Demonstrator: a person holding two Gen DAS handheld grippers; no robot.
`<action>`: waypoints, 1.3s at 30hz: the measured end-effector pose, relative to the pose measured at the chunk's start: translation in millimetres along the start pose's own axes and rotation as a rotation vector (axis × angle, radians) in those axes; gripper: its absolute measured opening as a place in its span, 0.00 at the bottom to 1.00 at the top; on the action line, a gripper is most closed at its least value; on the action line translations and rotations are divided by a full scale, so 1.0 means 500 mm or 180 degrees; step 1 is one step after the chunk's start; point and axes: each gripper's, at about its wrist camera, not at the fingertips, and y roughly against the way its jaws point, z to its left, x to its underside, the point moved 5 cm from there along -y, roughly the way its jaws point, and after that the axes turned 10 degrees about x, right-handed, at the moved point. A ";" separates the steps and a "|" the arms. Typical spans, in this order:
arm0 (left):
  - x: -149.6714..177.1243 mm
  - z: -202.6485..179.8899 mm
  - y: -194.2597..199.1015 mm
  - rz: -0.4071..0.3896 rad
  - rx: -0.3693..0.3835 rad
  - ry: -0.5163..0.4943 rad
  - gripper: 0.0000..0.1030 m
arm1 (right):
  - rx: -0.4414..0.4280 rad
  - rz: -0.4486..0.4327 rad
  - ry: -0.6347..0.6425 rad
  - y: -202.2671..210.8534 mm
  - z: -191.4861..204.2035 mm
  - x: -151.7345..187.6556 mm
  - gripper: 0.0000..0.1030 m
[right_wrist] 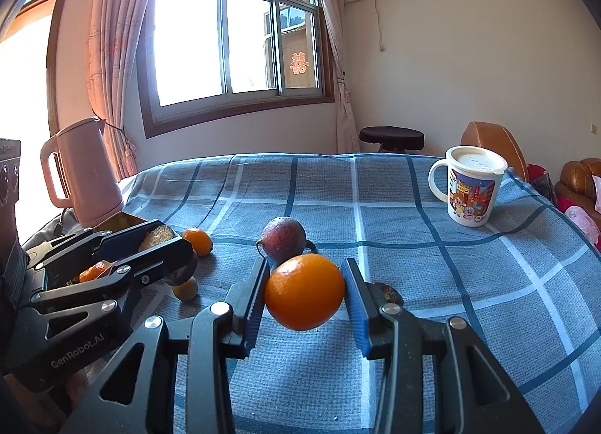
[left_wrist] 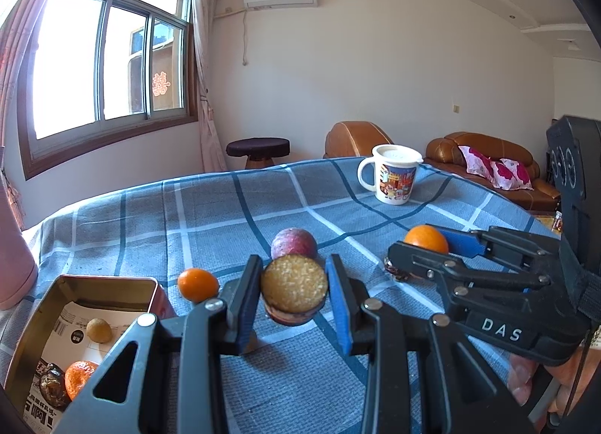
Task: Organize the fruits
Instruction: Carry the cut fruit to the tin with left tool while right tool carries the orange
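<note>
Left gripper (left_wrist: 294, 293), centre of its own view, angled slightly down over the checked tablecloth (left_wrist: 210, 216); jaws clamped on a halved fruit (left_wrist: 294, 289), cut face toward the camera, held clear of the cloth. Right gripper (right_wrist: 306, 297) likewise tilted down, jaws clamped on an orange (right_wrist: 305, 292). In the left view, right gripper at right edge, reads "DAS". In the right view, left gripper at lower left, reads "GenRobot.AI". Open tin (left_wrist: 56, 306), lower left, holds fruit.

Three oranges (left_wrist: 426, 240), two passion fruits (left_wrist: 293, 244), one mug (left_wrist: 394, 178), one tin (left_wrist: 75, 325), one kettle (right_wrist: 84, 171).
</note>
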 end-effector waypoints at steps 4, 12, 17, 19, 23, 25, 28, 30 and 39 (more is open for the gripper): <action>0.000 0.001 0.008 -0.0045 -0.0008 0.0003 0.35 | 0.0002 -0.0033 0.0004 0.006 0.002 0.000 0.40; -0.001 0.000 0.022 -0.0132 -0.0043 -0.0001 0.35 | 0.0013 -0.0155 0.0039 0.022 0.008 -0.003 0.41; 0.000 0.000 0.027 -0.0155 -0.0064 -0.0002 0.35 | 0.0016 -0.0223 0.0069 0.029 0.011 -0.004 0.40; 0.001 0.000 0.027 -0.0157 -0.0064 -0.0003 0.35 | 0.0018 -0.0239 0.0077 0.031 0.012 -0.005 0.41; 0.003 0.000 0.030 -0.0151 -0.0065 0.0013 0.35 | 0.0018 -0.0266 0.0103 0.033 0.014 -0.006 0.40; 0.004 0.002 0.033 -0.0149 -0.0068 0.0029 0.35 | 0.0008 -0.0285 0.0127 0.035 0.018 -0.006 0.41; 0.006 0.006 0.040 -0.0153 -0.0059 0.0051 0.35 | -0.0014 -0.0281 0.0181 0.034 0.024 -0.005 0.41; 0.008 0.011 0.045 -0.0159 -0.0063 0.0080 0.35 | -0.0025 -0.0258 0.0208 0.031 0.029 -0.005 0.40; 0.021 0.041 0.080 -0.0189 -0.0181 0.0208 0.35 | -0.0162 -0.0186 0.0325 0.019 0.074 -0.004 0.40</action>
